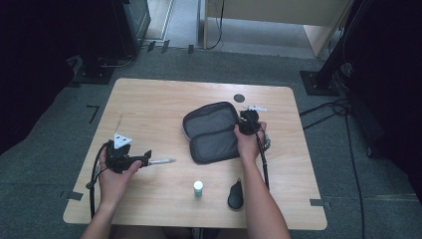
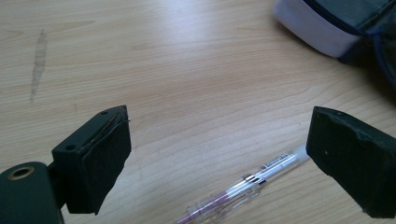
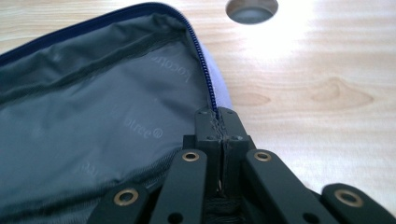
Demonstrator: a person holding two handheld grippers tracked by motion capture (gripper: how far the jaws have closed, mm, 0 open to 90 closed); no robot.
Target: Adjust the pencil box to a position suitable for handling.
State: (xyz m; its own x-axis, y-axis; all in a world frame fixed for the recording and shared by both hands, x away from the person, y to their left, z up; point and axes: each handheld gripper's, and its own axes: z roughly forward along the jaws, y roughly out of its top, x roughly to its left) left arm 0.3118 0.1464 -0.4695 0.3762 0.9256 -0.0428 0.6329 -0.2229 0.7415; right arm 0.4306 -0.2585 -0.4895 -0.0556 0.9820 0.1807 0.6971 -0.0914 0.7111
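Left fingers (image 2: 100, 158) apart astride the pen (image 2: 243, 186), its long axis toward the pouch (image 1: 214, 132); right fingers (image 3: 219, 126) clamped on its zipper edge.

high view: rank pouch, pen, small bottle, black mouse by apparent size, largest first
1. pouch, lying open, by far the largest
2. black mouse
3. pen: longer than the mouse but much thinner, so that order is unsure
4. small bottle
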